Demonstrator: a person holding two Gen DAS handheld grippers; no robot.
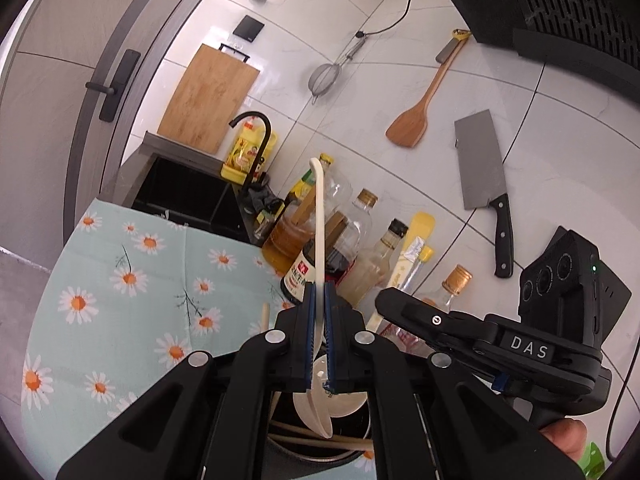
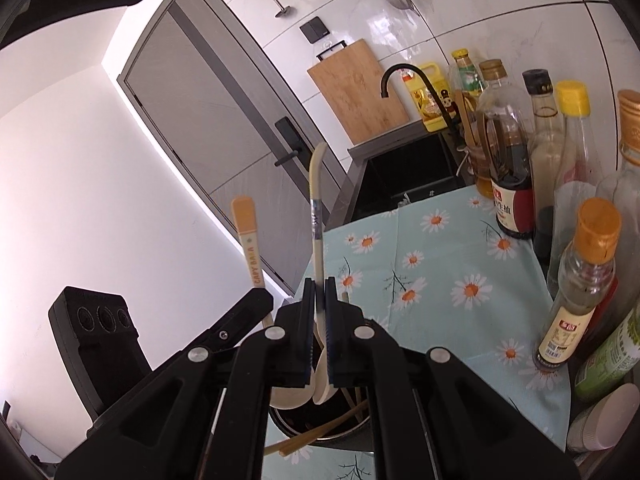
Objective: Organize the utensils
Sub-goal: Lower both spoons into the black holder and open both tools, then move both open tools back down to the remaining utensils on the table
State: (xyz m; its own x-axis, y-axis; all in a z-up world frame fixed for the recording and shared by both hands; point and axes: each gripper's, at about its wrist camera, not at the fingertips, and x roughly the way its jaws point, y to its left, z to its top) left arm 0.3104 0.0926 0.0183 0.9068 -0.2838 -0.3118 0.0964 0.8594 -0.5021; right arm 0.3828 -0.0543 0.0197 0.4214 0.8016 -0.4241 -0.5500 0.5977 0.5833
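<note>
Both grippers, left [image 1: 319,292] and right [image 2: 319,286], clamped upright cream spoons [image 1: 319,216] [image 2: 316,208], bowls down over our black holder [image 2: 320,438].

spoons [image 1: 319,240]: 3 | bottles [image 2: 512,160]: 7+ (some overlap) | cleaver [image 1: 482,168]: 1 | strainer [image 1: 323,78]: 1 | cutting board [image 1: 208,98]: 1

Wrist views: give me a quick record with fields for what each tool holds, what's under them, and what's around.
left tool: shut on the handle of a cream spoon, handle up, bowl end down
right tool: shut on the handle of a pale spoon, handle up
below tools: dark pot holding wooden chopsticks
surface: daisy cloth
nearby: bottles along the wall side, beside the cloth
same spoon in both views: cannot tell
</note>
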